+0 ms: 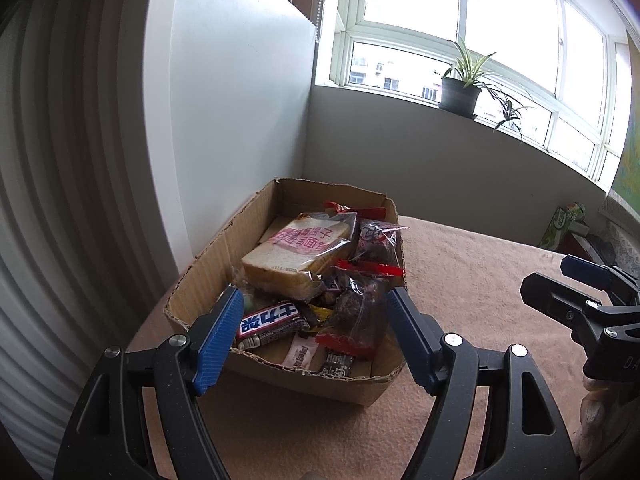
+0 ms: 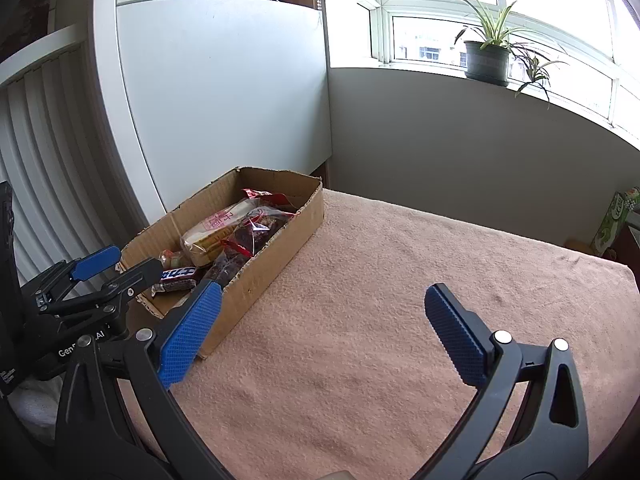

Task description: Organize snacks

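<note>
Left wrist: cardboard box (image 1: 208,264) holds bagged bread (image 1: 296,256), candy bar (image 1: 268,322).

Both wrist cams look fwd-down, near; share cardboard box (image 1: 224,248) (image 2: 280,248) & window plant (image 1: 460,92) (image 2: 486,60).

The box (image 1: 208,264) is brown. In the box, the bread bag (image 1: 298,250) has pink writing. The surface (image 2: 400,280) beside the box is peach. The fingers (image 2: 188,336) are blue with tiny bumps.
</note>
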### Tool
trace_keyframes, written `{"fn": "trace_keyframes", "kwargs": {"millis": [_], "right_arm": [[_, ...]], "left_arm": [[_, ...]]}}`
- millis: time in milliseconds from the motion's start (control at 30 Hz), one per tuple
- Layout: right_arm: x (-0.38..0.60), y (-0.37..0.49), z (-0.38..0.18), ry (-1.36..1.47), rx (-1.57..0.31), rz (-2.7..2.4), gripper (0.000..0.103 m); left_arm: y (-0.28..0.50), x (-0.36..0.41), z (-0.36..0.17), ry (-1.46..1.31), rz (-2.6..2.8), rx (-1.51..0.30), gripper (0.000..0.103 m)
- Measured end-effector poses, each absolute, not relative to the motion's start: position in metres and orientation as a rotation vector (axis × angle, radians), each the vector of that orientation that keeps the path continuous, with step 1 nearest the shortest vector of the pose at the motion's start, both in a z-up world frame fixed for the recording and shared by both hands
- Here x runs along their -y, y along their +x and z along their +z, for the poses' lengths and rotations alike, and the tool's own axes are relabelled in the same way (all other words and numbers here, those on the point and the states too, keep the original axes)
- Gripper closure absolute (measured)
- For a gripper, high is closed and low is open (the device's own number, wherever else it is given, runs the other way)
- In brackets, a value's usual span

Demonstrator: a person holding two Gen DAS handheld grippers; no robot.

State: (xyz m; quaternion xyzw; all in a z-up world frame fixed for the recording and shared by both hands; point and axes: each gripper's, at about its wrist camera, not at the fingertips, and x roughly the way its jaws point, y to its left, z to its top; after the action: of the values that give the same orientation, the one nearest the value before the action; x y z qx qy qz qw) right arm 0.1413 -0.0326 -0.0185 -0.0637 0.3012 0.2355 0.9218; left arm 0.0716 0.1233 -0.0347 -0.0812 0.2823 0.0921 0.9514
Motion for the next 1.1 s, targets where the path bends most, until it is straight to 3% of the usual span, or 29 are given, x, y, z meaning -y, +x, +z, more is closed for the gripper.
{"fn": "trace_keyframes", "kwargs": {"millis": [400, 1100], "right_arm": [[0.03, 0.129, -0.024, -0.201, -0.51, 0.469, 0.0], [0.037, 0.134, -0.039, -0.167, -0.576, 0.491, 0.0]], "left_arm": [[0.067, -0.126, -0.039, -0.183, 0.251, -0.581, 0.029], [0.07, -0.122, -0.04, -0.164, 0.263, -0.592, 0.028]]}}
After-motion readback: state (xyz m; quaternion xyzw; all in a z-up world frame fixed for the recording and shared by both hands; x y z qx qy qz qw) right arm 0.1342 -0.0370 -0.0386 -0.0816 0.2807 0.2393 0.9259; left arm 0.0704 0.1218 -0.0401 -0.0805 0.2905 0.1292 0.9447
